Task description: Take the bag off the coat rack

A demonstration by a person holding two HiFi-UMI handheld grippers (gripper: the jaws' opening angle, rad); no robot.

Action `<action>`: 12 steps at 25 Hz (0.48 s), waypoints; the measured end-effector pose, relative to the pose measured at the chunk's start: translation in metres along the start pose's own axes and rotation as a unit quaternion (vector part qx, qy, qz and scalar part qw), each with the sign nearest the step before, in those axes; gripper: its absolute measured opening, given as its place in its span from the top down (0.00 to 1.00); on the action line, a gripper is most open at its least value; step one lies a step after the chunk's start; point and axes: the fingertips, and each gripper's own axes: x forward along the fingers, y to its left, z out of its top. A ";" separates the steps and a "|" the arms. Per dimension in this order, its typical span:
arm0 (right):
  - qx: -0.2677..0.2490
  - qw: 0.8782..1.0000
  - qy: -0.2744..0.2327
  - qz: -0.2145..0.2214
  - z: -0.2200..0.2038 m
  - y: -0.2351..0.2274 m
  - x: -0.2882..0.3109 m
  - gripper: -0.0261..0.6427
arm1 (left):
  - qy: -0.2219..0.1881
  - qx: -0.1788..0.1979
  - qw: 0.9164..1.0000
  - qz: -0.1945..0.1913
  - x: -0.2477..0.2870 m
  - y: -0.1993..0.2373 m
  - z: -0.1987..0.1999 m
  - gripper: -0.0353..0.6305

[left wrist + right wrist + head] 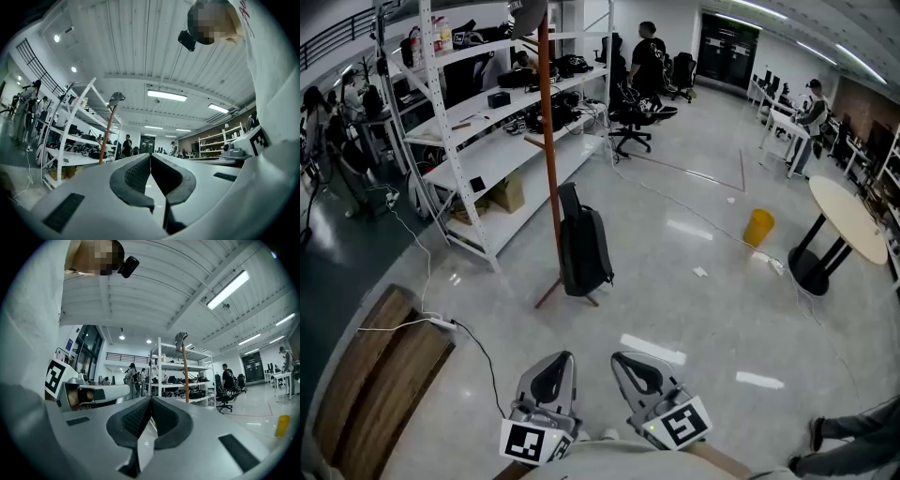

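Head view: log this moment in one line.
bag: at rack pole, untouched | left gripper: jaws shut, empty | right gripper: jaws shut, empty

Matt blk cloth bag [582, 248], glossy floor [694, 314]

Bare floor [684, 309] lies open in front of the coat rack [548, 141] and to its right, giving wide room to pass. The white shelf unit [492, 157] crowds close on the rack's left and behind it. A black bag [581, 248] stands against the rack's foot. A power strip with cables [441, 322] lies front-left of the rack. A yellow bin [758, 228] and a round counter [848, 217] stand well to its right.
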 end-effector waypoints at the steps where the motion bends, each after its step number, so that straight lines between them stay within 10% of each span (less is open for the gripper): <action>1: 0.002 1.000 -0.002 -0.002 0.000 -0.002 0.000 0.93 | 0.001 0.000 1.000 0.000 0.001 0.000 -0.001 0.92; 12: 0.016 1.000 0.000 0.018 -0.012 -0.023 -0.004 0.93 | 0.006 -0.006 1.000 0.020 0.019 -0.008 -0.017 0.92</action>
